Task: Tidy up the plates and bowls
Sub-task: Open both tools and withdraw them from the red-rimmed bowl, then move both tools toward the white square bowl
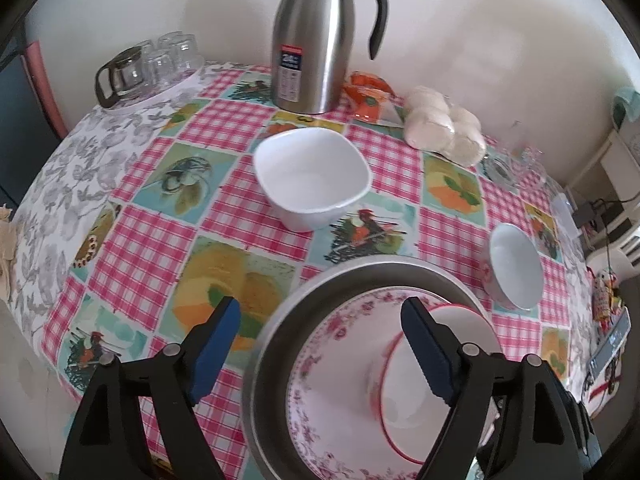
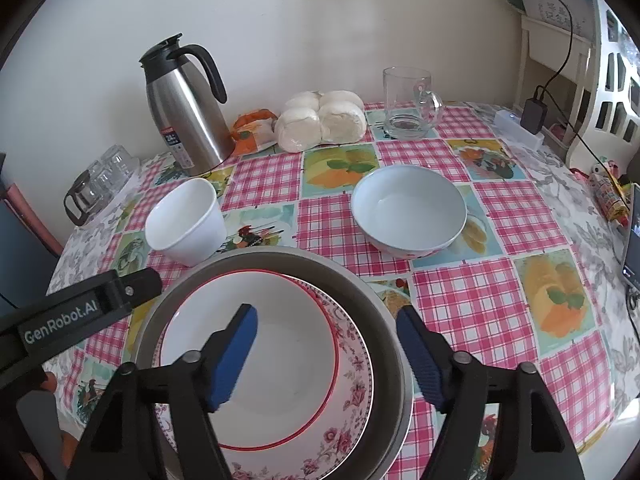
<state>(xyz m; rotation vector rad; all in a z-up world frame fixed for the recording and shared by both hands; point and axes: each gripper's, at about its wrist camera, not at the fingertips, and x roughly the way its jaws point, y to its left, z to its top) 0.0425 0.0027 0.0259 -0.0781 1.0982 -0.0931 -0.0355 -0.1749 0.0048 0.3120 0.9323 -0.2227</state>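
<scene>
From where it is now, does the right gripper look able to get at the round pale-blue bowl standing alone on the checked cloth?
Probably yes. The right gripper is open and empty over the stacked dishes, and only bare cloth lies between it and the round pale-blue bowl, which stands upright, apart from the square white bowl.

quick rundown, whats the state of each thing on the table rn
left claw: open, nothing held
right claw: open, nothing held
red-rimmed bowl: upright, empty, stacked on floral plate
floral plate: inside metal pan
metal pan: on table, holds stack
square white bowl: upright, empty
round white bowl: upright, empty
glass mug: upright, empty
thermos jug: upright, lid on
</scene>
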